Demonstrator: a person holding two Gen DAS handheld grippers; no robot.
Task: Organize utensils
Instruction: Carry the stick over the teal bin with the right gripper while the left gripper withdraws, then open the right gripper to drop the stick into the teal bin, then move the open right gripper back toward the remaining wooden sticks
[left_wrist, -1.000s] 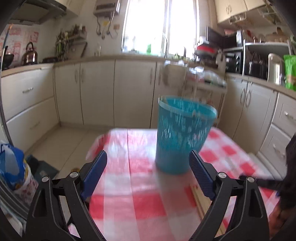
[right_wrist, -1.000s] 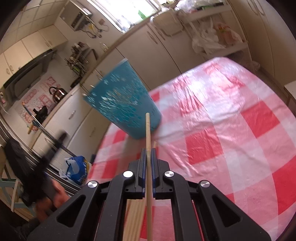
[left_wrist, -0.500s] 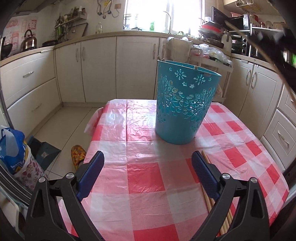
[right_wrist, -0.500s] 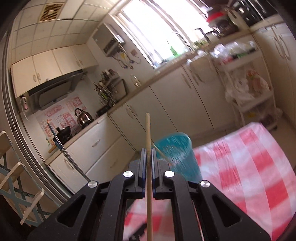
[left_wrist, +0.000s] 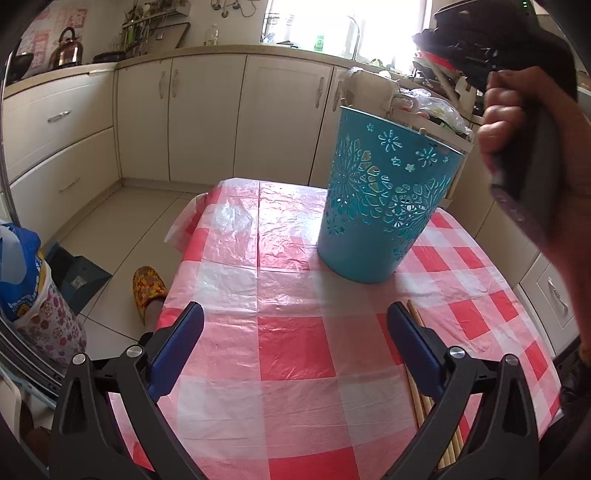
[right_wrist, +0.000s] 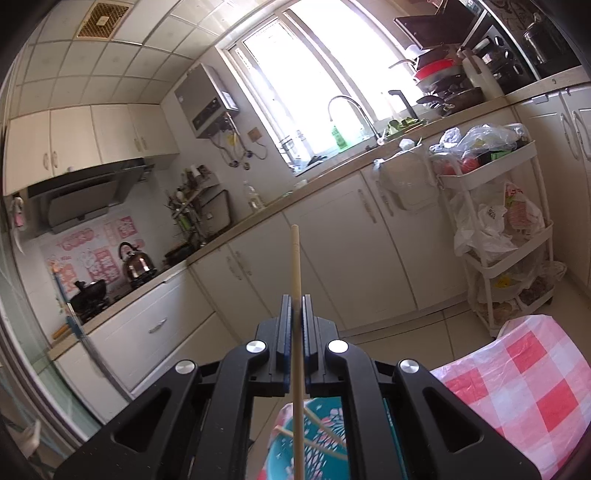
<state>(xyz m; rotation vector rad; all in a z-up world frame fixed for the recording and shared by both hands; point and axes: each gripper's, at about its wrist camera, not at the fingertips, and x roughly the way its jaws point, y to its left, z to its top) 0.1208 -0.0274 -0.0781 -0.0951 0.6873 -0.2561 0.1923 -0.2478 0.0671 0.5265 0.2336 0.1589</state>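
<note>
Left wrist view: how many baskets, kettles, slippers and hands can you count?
teal basket: 1
kettle: 1
yellow slipper: 1
hand: 1
Total: 4

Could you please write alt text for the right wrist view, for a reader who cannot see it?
The right gripper, shut on a chopstick, points across a kitchen at cream cabinets and a bright window. Below it is the open top of a teal basket, and a red-checked tablecloth shows at lower right.
</note>
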